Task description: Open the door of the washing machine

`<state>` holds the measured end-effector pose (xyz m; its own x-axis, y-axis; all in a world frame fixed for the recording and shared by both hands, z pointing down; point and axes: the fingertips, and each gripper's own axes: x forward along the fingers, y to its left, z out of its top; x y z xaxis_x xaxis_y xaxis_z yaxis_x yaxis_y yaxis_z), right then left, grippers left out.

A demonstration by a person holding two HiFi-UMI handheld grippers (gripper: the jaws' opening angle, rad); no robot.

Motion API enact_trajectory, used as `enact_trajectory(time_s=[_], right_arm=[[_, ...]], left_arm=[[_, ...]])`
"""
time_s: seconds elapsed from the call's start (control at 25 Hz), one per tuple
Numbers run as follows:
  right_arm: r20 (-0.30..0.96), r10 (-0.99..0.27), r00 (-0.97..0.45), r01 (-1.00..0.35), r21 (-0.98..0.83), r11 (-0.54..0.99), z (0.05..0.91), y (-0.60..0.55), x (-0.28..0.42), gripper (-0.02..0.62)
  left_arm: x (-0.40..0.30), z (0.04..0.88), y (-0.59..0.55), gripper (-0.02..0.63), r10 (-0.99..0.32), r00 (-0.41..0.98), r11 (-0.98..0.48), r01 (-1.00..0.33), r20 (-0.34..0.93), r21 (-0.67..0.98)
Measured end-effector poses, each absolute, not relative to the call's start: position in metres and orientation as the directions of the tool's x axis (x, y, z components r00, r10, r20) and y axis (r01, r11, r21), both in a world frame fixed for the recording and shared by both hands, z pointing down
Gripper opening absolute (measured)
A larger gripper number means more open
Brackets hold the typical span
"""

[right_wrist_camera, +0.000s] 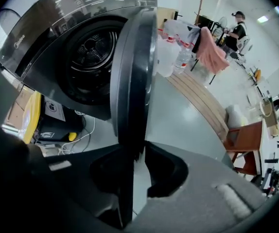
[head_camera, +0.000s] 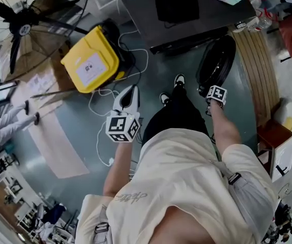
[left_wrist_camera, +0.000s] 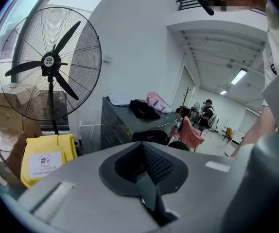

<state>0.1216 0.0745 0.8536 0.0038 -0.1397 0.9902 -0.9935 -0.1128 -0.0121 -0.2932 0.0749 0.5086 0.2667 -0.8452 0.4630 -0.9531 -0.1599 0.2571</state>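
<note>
Floor point(head_camera: 186, 60) bears yellow bin point(head_camera: 91, 60) and, seemingly, cardboard point(head_camera: 54, 146).

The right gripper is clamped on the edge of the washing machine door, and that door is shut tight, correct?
Not shut: the door is swung open, with the drum showing behind it in the right gripper view. The right gripper does clamp the door's edge.

Bright, even indoor light is seen in all three views. Ceiling strip lights point(left_wrist_camera: 240, 75) are caught in the left gripper view, and blown-out daylight is seen behind the fan point(left_wrist_camera: 49, 64). A pale sheen is thrown on the floor point(right_wrist_camera: 183, 115), and shadows are kept soft. Heavy fisheye bending and black corners are noted in both gripper views. The right gripper point(right_wrist_camera: 137, 149) is underexposed on its left side. The door point(right_wrist_camera: 132, 72) rim is softened near the lens.
</note>
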Motion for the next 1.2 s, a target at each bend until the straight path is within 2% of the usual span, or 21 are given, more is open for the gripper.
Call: enact_trajectory(time_s=[0.4, 0.76, 0.84, 1.0, 1.2], right_arm=[[0.987, -0.134, 0.091, -0.989, 0.074, -0.125, 0.850, 0.088, 0.210, 0.064], [0.978, -0.123, 0.171, -0.984, 0.176, 0.033, 0.843, 0.088, 0.276, 0.064], [0.980, -0.119, 0.161, -0.983, 0.170, 0.065, 0.838, 0.085, 0.290, 0.064], [0.987, -0.158, 0.030, -0.988, 0.053, 0.143, 0.846, 0.069, 0.306, 0.063], [0.987, -0.162, 0.006, -0.972, 0.044, 0.229, 0.845, 0.054, 0.340, 0.063]], left_arm=[[-0.269, 0.514, 0.075, 0.017, -0.812, 0.314, -0.225, -0.946, 0.491, 0.233], [-0.195, 0.508, 0.039, 0.017, -0.806, 0.337, -0.261, -0.940, 0.487, 0.219], [-0.171, 0.501, 0.027, 0.017, -0.807, 0.344, -0.272, -0.938, 0.479, 0.216], [-0.118, 0.490, 0.004, 0.017, -0.815, 0.347, -0.283, -0.937, 0.464, 0.203], [-0.053, 0.487, -0.021, 0.017, -0.812, 0.361, -0.298, -0.932, 0.459, 0.204]])
